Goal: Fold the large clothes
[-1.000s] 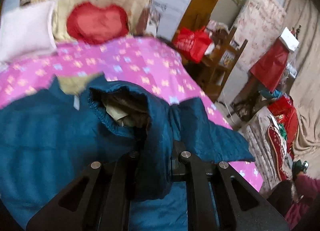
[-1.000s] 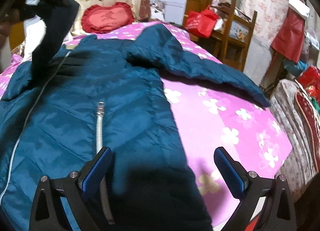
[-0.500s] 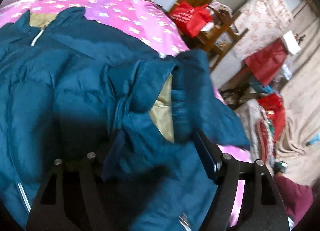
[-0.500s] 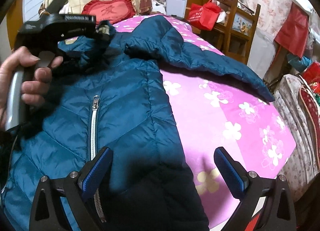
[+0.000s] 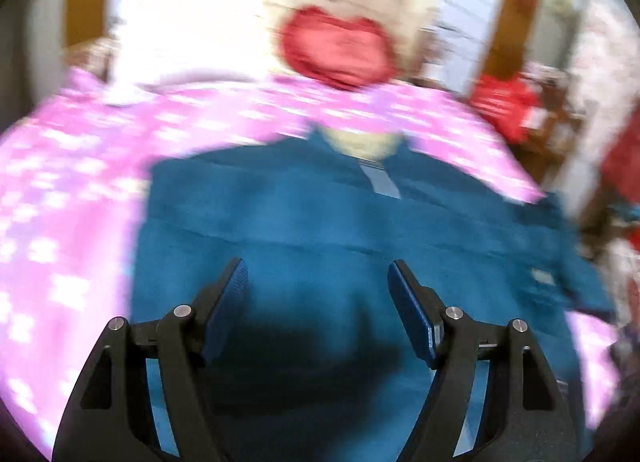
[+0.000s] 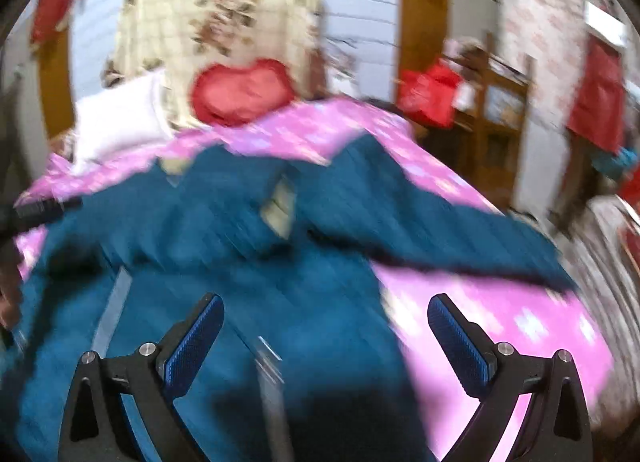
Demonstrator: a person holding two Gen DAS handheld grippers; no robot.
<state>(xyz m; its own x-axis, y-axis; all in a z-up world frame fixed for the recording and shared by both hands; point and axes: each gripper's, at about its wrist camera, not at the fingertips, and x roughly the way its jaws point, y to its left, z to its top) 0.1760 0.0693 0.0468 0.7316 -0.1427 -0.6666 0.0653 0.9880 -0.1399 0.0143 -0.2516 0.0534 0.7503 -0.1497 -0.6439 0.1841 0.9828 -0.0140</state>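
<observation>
A large teal puffer jacket (image 5: 320, 230) lies spread on a pink flowered bedspread (image 5: 60, 182), collar toward the headboard. In the right wrist view the jacket (image 6: 248, 270) has one sleeve (image 6: 460, 234) stretched out to the right and the other folded across its chest. My left gripper (image 5: 318, 282) is open and empty above the jacket's body. My right gripper (image 6: 325, 316) is open and empty above the jacket's lower right side. Both views are blurred by motion.
A red heart-shaped cushion (image 5: 340, 50) and a white pillow (image 5: 192, 42) lie at the head of the bed. A wooden shelf with a red bag (image 6: 432, 94) stands to the right of the bed. The left gripper's tip (image 6: 40, 208) shows at the left edge.
My left gripper let go of the sleeve, laid it across the jacket and pulled back, now open. My right gripper stayed open and the view lifted toward the headboard.
</observation>
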